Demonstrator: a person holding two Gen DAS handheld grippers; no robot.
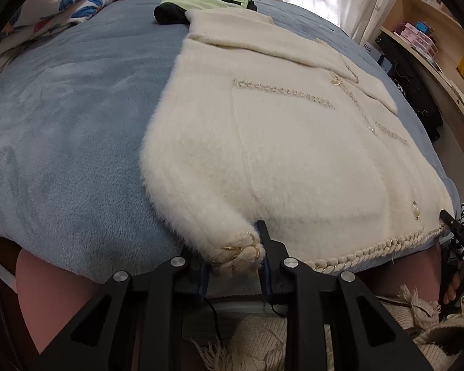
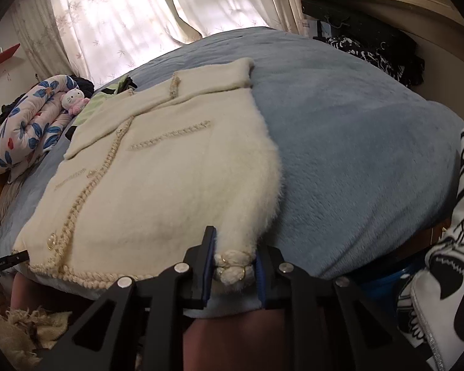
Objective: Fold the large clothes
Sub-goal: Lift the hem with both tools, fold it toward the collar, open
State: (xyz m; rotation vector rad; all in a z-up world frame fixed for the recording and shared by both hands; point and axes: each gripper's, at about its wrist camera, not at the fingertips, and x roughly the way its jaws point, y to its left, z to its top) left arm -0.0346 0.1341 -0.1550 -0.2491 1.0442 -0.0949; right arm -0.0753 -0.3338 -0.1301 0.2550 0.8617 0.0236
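A fluffy cream jacket (image 1: 294,142) with braided trim and gold buttons lies flat on the blue blanket (image 1: 62,139), both sleeves folded down along its sides. In the left wrist view my left gripper (image 1: 233,255) is shut on the braided cuff (image 1: 238,253) of the near left sleeve at the bed's front edge. In the right wrist view the jacket (image 2: 157,167) spreads to the left, and my right gripper (image 2: 235,267) is shut on the other sleeve's cuff (image 2: 233,269) at the hem corner. The right gripper's tip (image 1: 454,228) also shows at the far right of the left wrist view.
A green and black garment (image 1: 201,3) lies past the collar. A rolled floral quilt (image 2: 24,123) with a plush toy (image 2: 74,100) sits at the bed's far left. Shelves (image 1: 433,40) and dark bags (image 2: 380,49) stand to the right. A fringed knit (image 1: 263,340) lies below.
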